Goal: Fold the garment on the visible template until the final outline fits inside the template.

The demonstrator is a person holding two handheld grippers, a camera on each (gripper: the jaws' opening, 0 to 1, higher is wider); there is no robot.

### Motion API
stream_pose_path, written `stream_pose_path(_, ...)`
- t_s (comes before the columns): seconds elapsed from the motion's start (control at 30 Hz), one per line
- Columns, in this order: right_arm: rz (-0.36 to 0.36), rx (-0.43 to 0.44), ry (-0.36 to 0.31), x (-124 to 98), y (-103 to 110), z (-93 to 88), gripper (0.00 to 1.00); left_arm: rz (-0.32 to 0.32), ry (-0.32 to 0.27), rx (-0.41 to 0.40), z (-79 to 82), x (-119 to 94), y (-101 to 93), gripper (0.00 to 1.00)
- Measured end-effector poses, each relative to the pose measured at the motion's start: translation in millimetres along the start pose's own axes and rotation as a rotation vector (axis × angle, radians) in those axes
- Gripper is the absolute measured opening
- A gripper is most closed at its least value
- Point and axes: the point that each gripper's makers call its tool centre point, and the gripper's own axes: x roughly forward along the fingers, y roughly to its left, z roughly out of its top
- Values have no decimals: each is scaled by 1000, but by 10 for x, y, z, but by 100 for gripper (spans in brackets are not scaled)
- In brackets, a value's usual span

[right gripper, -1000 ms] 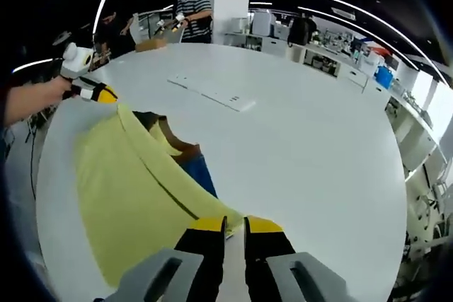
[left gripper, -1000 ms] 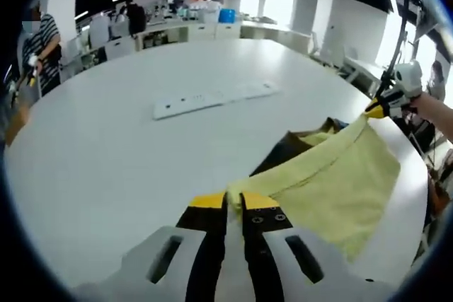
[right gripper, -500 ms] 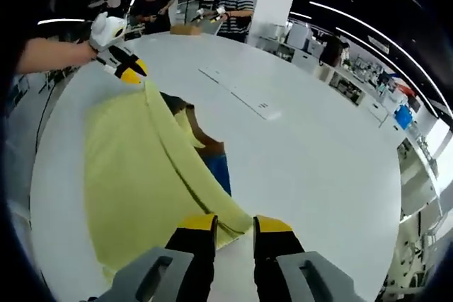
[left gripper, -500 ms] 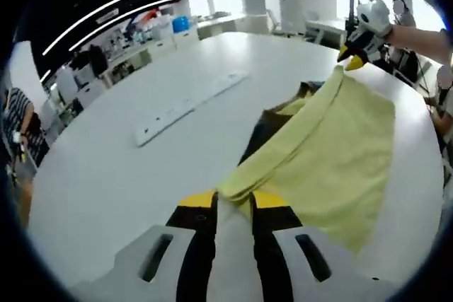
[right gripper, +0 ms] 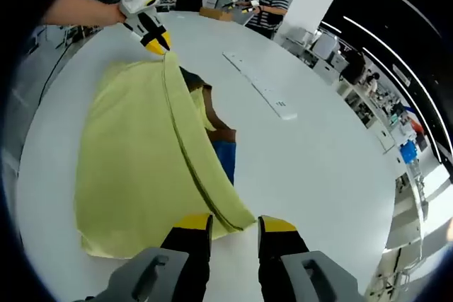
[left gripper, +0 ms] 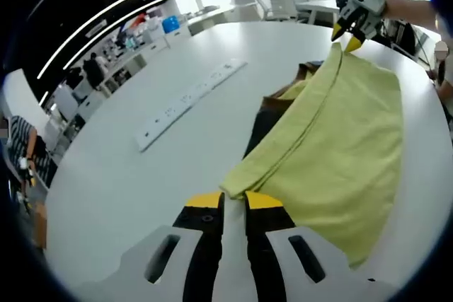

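White table (left gripper: 141, 196) spans both views — a broad, rounded surface with an office behind it. On it lies the yellow garment (left gripper: 340, 146), spread flat on the side nearer the person, with one long edge lifted and rolled over into a fold that runs between the two grippers. Under that lifted edge sits the template (right gripper: 225, 160), a darker patch showing brown and blue in the right gripper view and mostly dark in the left gripper view; the garment covers much of it.

A long white power strip (left gripper: 190, 95) lies on the table well apart from the garment, beyond the template.

In the left gripper view, the left gripper (left gripper: 233, 200) has its yellow-tipped jaws nearly together, with a corner of the garment's folded edge right at the tips — whether the cloth is actually pinched cannot be told. The right gripper (left gripper: 345, 35) shows at the far end of the same fold, a hand (left gripper: 407, 8) behind it, its tips meeting the cloth's corner.

In the right gripper view, the right gripper's jaws stand a little apart, the garment's corner reaching just between the tips; a firm hold cannot be told.

People (right gripper: 269, 1) stand at the far side of the table.
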Motion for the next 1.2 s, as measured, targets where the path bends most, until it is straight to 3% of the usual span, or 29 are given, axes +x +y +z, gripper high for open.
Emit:
stream_pose_path(0.07,-7,-49,17,23,-19,-31,16,-5,4,4,-7,3,-9,1)
stream_pose_path(0.23,-7,-63,-1,30,-37,20,4,2,11,29,-11,23,-6,0)
stream_pose_path(0.43,15,-95,18,59,-8,-10,7,4,14,51,9,41,-15,0)
stream_pose_path(0.83,38,-150,77,155,38,-114,0,3,37,87,-15,85,-41,0)
stream_pose_path(1.03,35,-155,73,152,47,-103,0,1,37,81,-27,78,-26,0)
stream_pose_path(1.2,16,-120,30,83,-26,-30,0,10,20,56,-6,44,34,0)
